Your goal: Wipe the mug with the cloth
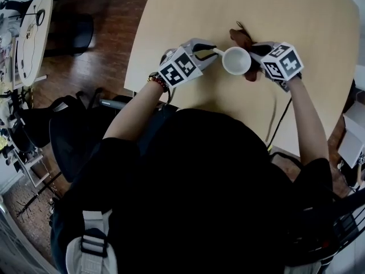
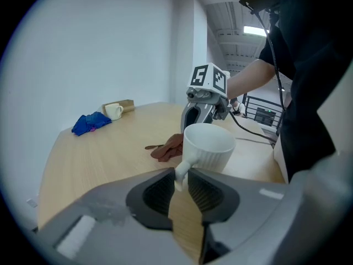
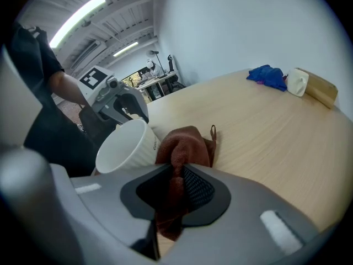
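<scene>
- Wooden floor (image 1: 97, 56) and a dark chair (image 1: 60, 136) were seen at the left of the head view, beside the pale surface (image 1: 188, 16).
- Next to the right, the left tongs (image 1: 212, 51) were clamped on the handle of the white mug (image 1: 236, 60). The mug was held mouth-up near the front edge of the surface, and whether it rested on the surface or was lifted just clear could not be told.
- Just right of the mug, a fold of the brown cloth (image 1: 242, 37) was pinched in the right tongs (image 1: 255, 59), which were closed tight on it. The cloth was bunched against the mug's outer wall.
- The task was judged to be under way but not finished. Both things were gripped and the cloth was set against one side, while the rim, the inside and the far side were not covered and were left to be wiped.
</scene>
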{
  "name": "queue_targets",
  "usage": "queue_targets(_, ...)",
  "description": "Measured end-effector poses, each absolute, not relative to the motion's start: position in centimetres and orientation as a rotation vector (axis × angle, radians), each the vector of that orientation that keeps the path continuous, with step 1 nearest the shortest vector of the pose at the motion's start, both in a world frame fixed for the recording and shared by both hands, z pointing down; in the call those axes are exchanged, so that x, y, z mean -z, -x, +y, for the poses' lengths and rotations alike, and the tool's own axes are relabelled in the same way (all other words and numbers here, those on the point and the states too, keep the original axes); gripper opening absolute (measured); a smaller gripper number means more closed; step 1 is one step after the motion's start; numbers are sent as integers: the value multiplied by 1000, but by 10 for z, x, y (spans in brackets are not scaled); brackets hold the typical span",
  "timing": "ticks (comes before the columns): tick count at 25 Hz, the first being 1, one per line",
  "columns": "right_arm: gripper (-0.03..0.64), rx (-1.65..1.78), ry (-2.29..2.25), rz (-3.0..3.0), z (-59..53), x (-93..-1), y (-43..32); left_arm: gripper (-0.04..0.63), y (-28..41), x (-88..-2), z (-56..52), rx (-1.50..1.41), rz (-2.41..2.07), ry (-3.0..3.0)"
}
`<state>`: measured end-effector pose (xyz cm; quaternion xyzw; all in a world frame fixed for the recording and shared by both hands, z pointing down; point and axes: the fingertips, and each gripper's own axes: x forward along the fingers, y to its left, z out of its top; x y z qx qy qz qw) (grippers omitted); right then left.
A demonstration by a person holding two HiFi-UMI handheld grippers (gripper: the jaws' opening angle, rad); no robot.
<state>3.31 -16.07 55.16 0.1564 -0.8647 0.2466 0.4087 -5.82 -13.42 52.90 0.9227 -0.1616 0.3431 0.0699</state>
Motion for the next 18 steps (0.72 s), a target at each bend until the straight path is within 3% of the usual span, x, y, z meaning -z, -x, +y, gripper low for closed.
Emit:
queue_targets(12, 60, -506, -107, -2313, -185, -501, -9, 63, 49, -531, -138, -1187, -361, -2855)
queue_targets(18, 60, -387, 4, -2218, -179, -520, 8, 63, 52, -534, -136, -1254, -321, -2884)
